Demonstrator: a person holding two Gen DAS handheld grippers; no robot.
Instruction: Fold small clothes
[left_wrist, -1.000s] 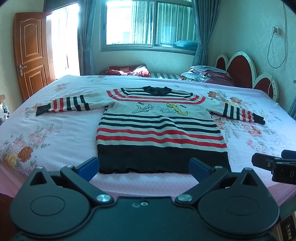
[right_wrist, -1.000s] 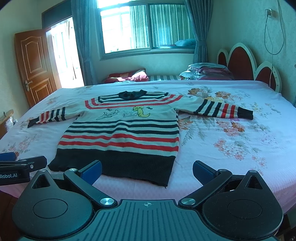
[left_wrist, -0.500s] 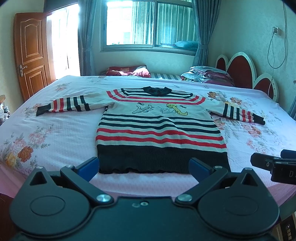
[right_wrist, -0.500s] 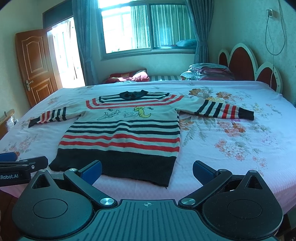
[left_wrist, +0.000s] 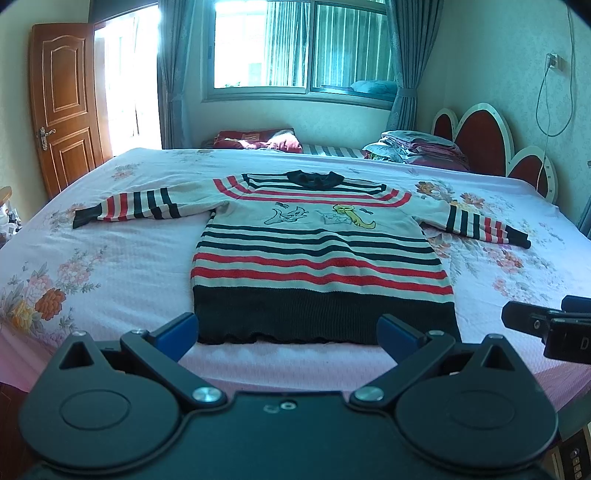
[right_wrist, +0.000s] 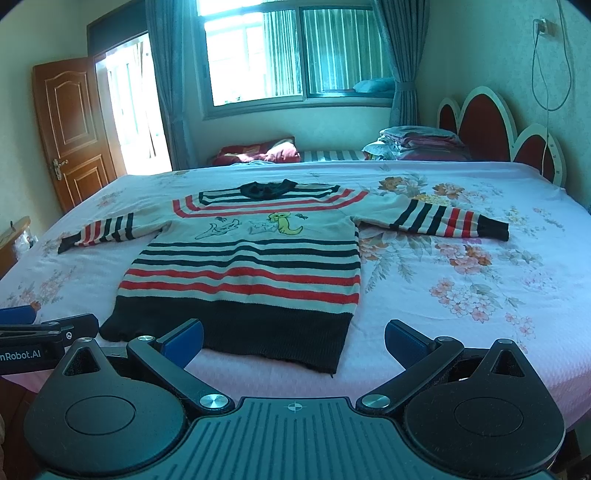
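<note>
Both grippers are spread wide and holding nothing: the left gripper (left_wrist: 288, 332) hangs right in front of the dark hem of the striped sweater (left_wrist: 317, 251), and the right gripper (right_wrist: 293, 338) sits by the hem's right corner. The sweater's lying flat, sleeves out, on a pink floral bedsheet (right_wrist: 461, 280). Further back there's a stack of folded bedding (left_wrist: 417, 146) near the headboard (left_wrist: 480, 136), then a curtained window (right_wrist: 288, 51) and a wooden door (left_wrist: 61, 103).

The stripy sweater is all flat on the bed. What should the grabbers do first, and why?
Probably reach each one out to a sleeve. The red, black and cream striped knit sweater lies flat on the pink flowered bedsheet, both sleeves spread wide. The left gripper and right gripper are open, holding nothing, near its hem.
</note>
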